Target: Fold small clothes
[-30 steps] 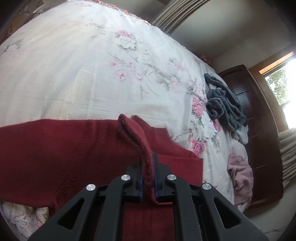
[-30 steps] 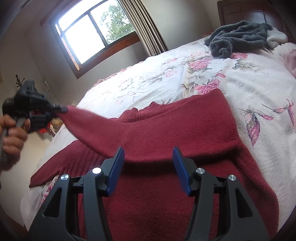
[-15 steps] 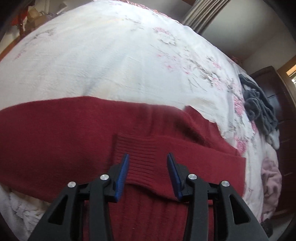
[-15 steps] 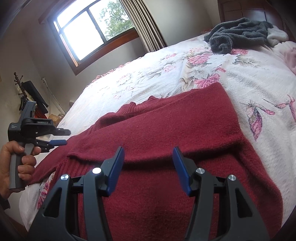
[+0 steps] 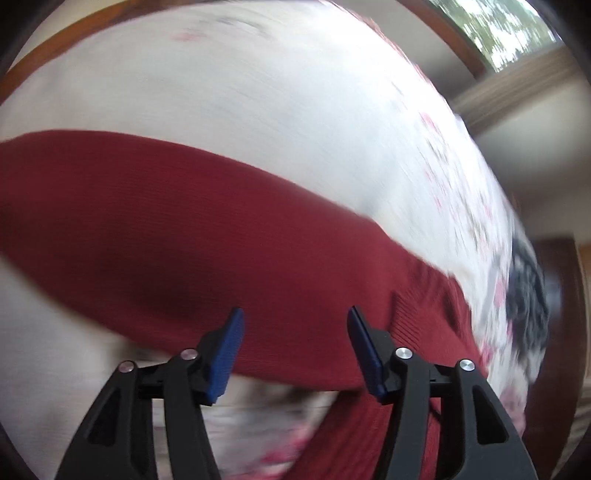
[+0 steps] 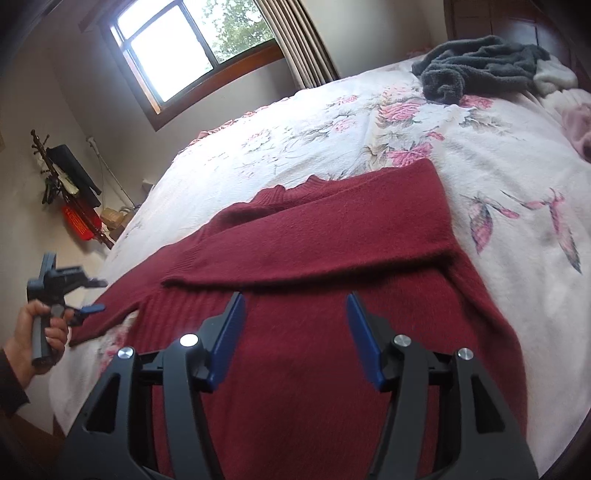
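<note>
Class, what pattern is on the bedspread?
Pink flowers on white bedspread, clearest in the right wrist view.

Bedroom, daylight through a wood-framed window with striped curtain at its right; plain pale walls. Bed under a white floral cover fills most of the right wrist view, dark wood headboard at its far end. Coat stand with dark items and a red bag stands by the left wall; left wrist view is motion-blurred.
</note>
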`<state>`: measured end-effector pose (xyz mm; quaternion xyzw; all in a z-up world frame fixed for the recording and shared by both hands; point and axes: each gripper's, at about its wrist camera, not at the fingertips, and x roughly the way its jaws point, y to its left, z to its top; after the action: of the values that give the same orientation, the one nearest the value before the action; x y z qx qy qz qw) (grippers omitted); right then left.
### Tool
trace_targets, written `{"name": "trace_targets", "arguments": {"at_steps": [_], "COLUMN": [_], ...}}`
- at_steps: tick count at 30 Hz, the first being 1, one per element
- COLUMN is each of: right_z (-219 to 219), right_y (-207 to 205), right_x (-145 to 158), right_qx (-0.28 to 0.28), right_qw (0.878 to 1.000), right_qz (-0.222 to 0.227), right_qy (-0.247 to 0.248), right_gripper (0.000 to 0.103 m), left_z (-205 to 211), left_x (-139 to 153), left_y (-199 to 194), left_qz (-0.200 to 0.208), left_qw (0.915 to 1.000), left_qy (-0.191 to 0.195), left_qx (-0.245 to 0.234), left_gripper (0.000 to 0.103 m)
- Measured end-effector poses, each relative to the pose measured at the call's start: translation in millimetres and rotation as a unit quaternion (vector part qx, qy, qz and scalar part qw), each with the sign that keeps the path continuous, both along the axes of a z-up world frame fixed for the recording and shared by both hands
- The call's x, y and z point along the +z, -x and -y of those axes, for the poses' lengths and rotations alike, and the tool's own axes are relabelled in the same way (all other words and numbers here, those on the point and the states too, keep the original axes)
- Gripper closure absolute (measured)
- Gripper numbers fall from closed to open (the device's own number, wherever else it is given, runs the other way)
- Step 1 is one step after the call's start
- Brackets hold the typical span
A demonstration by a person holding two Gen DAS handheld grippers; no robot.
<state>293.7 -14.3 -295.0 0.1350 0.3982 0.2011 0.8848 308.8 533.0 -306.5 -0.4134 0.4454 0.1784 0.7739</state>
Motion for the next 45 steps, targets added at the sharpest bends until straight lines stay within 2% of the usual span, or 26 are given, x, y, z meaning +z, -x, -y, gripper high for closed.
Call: {"name": "trace_targets", "arguments": {"at_steps": [2, 5, 7, 10, 12, 16, 19, 20, 21, 22, 24, 27, 33, 37, 40, 45], "right_z": [-3, -16, -26, -42, -56, -78, -89, -93, -95, -97, -99, -99, -83, -63, -47, -16], "right_y": [17, 43, 57, 71, 80, 92, 99, 101, 103, 105, 108, 114, 129, 138, 144, 153], "right_x": [12, 33, 45, 59, 67, 76, 83, 85, 88, 90, 94, 102, 113, 120, 124, 127], "right_qx": [0.011, 0.038, 0.051, 0.065, 0.076, 0.092, 0.099, 0.1, 0.101, 0.101, 0.102, 0.102, 0.094, 0.077, 0.065, 0.043], "right_qw": [1.0, 0.999, 0.998, 0.997, 0.995, 0.993, 0.992, 0.992, 0.992, 0.992, 0.991, 0.991, 0.992, 0.995, 0.996, 0.998], "right_qz": [-0.004, 0.001, 0.003, 0.004, 0.004, -0.002, -0.004, -0.002, 0.0, 0.0, 0.004, 0.008, 0.007, 0.006, 0.005, 0.006], "right_qy": [0.007, 0.029, 0.039, 0.049, 0.059, 0.069, 0.074, 0.077, 0.08, 0.08, 0.082, 0.084, 0.079, 0.066, 0.058, 0.05], "right_gripper": [0.044, 0.044, 0.044, 0.044, 0.044, 0.044, 0.044, 0.044, 0.044, 0.044, 0.044, 0.044, 0.044, 0.044, 0.044, 0.044], "left_z": [-49, -109, -138, -166, -179, -193, -194, -197, -199, -199, -200, -202, -175, -130, -88, -22], "left_x": [5, 11, 6, -9, -21, -45, -47, -45, -44, -43, -37, -11, 75, 142, 183, 226], "left_y": [52, 123, 152, 174, 175, 162, 150, 146, 141, 139, 135, 137, 102, 66, 37, -23], "left_qz": [0.02, 0.046, 0.05, 0.058, 0.058, 0.049, 0.056, 0.054, 0.045, 0.04, 0.042, 0.066, 0.141, 0.186, 0.212, 0.223], "left_qw": [0.9975, 0.9858, 0.9775, 0.9674, 0.9658, 0.9665, 0.9683, 0.9698, 0.9729, 0.9748, 0.9765, 0.9782, 0.9823, 0.9813, 0.977, 0.9702], "left_qy": [0.013, 0.027, 0.04, 0.07, 0.083, 0.101, 0.096, 0.09, 0.081, 0.081, 0.076, 0.064, 0.025, -0.009, -0.026, -0.056], "left_qx": [0.066, 0.159, 0.201, 0.236, 0.239, 0.231, 0.224, 0.22, 0.212, 0.204, 0.197, 0.186, 0.121, 0.05, 0.0, -0.075], "left_gripper": [0.044, 0.044, 0.044, 0.044, 0.043, 0.042, 0.042, 0.045, 0.062, 0.089, 0.093, 0.094, 0.095, 0.095, 0.095, 0.095]}}
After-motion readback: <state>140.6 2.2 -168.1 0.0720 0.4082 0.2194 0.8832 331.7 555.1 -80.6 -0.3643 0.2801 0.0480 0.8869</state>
